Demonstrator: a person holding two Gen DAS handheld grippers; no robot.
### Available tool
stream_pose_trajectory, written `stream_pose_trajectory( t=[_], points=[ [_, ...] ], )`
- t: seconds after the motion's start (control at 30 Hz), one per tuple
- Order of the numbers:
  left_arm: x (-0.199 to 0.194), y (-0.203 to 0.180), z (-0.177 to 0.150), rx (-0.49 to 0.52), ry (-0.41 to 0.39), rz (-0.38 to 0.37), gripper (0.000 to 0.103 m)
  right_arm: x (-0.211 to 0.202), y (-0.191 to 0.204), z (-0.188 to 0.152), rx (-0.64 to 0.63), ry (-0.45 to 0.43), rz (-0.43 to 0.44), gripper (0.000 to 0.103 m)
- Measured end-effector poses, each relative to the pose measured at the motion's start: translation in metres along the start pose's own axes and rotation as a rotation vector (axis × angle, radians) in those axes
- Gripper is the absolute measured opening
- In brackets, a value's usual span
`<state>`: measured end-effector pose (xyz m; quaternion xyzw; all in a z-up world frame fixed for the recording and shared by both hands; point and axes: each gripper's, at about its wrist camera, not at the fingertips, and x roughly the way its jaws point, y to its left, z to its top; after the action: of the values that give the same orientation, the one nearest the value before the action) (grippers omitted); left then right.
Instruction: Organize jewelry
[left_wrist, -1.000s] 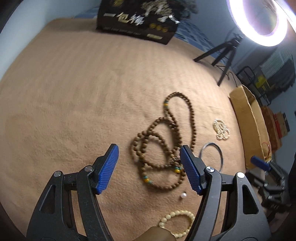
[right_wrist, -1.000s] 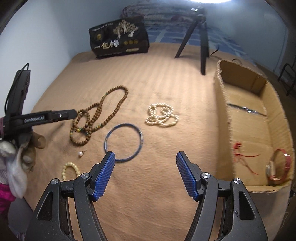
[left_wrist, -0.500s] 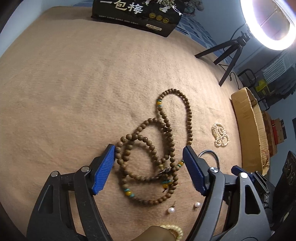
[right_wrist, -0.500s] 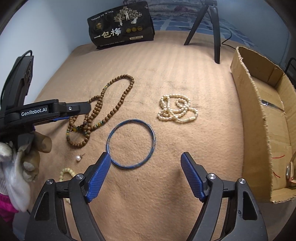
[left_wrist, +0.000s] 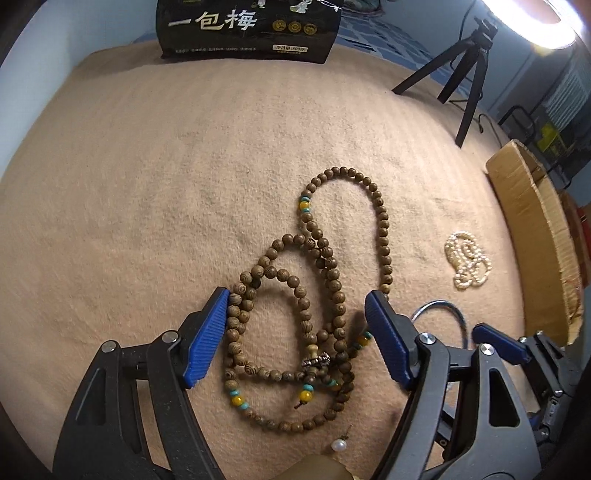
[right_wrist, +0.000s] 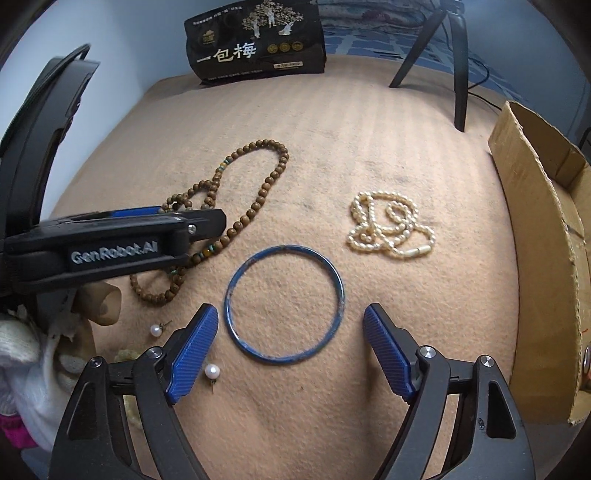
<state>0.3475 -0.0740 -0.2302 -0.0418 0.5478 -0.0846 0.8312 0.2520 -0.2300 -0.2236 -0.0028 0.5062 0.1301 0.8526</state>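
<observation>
A long brown wooden bead necklace (left_wrist: 325, 280) with yellow and turquoise beads lies coiled on the tan cloth. My left gripper (left_wrist: 299, 310) is open and low over it, its blue pads on either side of the coil. The necklace also shows in the right wrist view (right_wrist: 258, 192), partly behind the left gripper's body. My right gripper (right_wrist: 291, 325) is open, its pads either side of the near part of a blue bangle (right_wrist: 284, 302). A cream pearl necklace (right_wrist: 388, 229) lies beyond the bangle. Two pearl earrings (right_wrist: 212, 371) (right_wrist: 157, 329) lie at the left.
An open cardboard box (right_wrist: 546, 236) stands along the right edge of the cloth. A black snack bag (right_wrist: 255, 40) stands at the back. Black tripod legs (right_wrist: 458, 66) stand at the back right. A gloved hand (right_wrist: 33, 354) holds the left gripper.
My left gripper has moved forward and down over the wooden bead necklace. My right gripper has moved forward and down around the blue bangle. Both stay open.
</observation>
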Motion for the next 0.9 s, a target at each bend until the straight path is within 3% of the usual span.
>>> stream_pose_trajectory(
  t=[0.2, 0.37, 0.57, 0.63, 0.7, 0.9],
  points=[
    [0.005, -0.01, -0.001, 0.075, -0.02, 0.064, 0.075, 0.007, 0.008, 0.002, -0.046, 0.009, -0.046, 0.082],
    [0.002, -0.007, -0.003, 0.101, -0.042, 0.083, 0.058, 0.009, 0.013, 0.002, -0.098, 0.019, -0.092, 0.082],
    [-0.001, 0.004, -0.001, 0.106, -0.05, 0.054, 0.029, 0.009, 0.006, 0.005, -0.089, 0.021, -0.098, 0.082],
    [-0.002, 0.01, 0.0, 0.085, -0.053, 0.038, 0.02, 0.009, 0.003, 0.006, -0.087, 0.022, -0.097, 0.076],
    [-0.003, 0.017, 0.001, 0.053, -0.053, 0.011, 0.015, 0.007, 0.001, 0.007, -0.089, 0.02, -0.103, 0.071],
    [-0.011, 0.032, 0.001, -0.032, -0.054, -0.075, 0.012, 0.001, -0.004, 0.006, -0.077, 0.013, -0.088, 0.071]
  ],
)
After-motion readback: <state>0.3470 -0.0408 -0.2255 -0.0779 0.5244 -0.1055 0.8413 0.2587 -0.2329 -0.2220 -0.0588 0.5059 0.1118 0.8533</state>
